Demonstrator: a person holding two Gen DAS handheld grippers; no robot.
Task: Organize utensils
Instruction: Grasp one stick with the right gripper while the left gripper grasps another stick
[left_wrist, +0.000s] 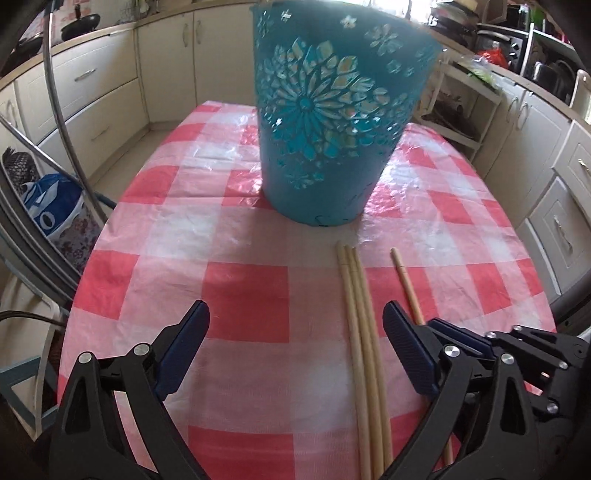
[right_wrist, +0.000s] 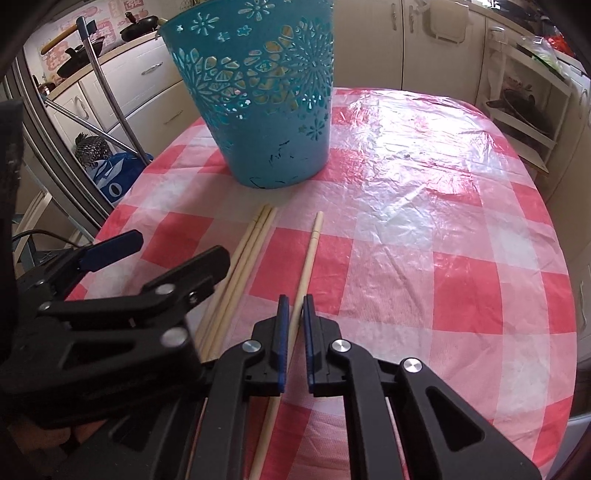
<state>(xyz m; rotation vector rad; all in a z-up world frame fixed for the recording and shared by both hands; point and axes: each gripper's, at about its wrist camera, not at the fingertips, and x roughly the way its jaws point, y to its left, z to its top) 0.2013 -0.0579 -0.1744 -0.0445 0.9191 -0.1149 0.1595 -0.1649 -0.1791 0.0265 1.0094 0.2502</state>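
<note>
A teal cut-out basket (left_wrist: 328, 122) stands upright at the far middle of the checked table (left_wrist: 192, 236); it also shows in the right wrist view (right_wrist: 266, 99). Three pale chopsticks (left_wrist: 360, 321) lie side by side in front of it, between my left gripper's fingers. My left gripper (left_wrist: 295, 332) is open and empty, low over the table. A single chopstick (right_wrist: 308, 266) lies apart to the right. My right gripper (right_wrist: 294, 325) has its jaws nearly closed around this chopstick, which still lies on the cloth. The three chopsticks (right_wrist: 240, 273) lie left of it.
The table has a red and white checked plastic cover (right_wrist: 424, 221). Cream kitchen cabinets (left_wrist: 92, 85) surround it. A metal chair frame (left_wrist: 55, 147) and a blue bag (left_wrist: 51, 206) stand at the left edge. An open shelf unit (right_wrist: 524, 107) stands at the far right.
</note>
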